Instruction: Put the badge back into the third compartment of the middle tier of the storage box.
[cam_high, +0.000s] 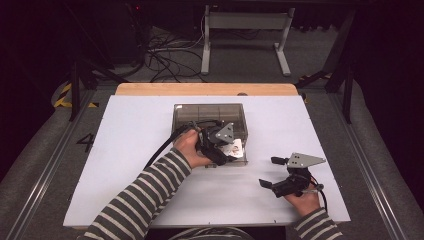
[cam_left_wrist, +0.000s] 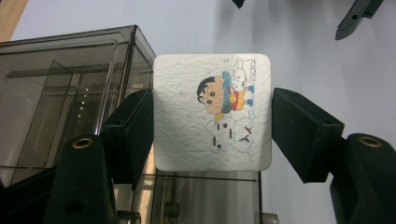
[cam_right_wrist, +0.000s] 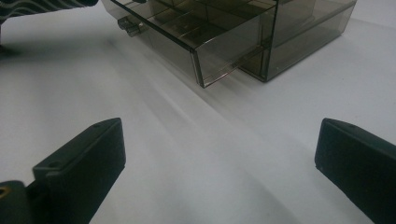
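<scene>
1. The left gripper (cam_left_wrist: 212, 121) pinches a square cartoon card (cam_left_wrist: 213, 112) by its two side edges.
2. The card hangs over the open drawer (cam_right_wrist: 187, 32) of the smoky plastic box (cam_high: 210, 114).
3. The right gripper (cam_high: 272, 172) rests on the table (cam_high: 125, 165), jaws spread and empty.

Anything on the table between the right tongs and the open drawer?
No. In the right gripper view, only bare white table lies between the open right tongs and the drawer pulled from the smoky box.
</scene>
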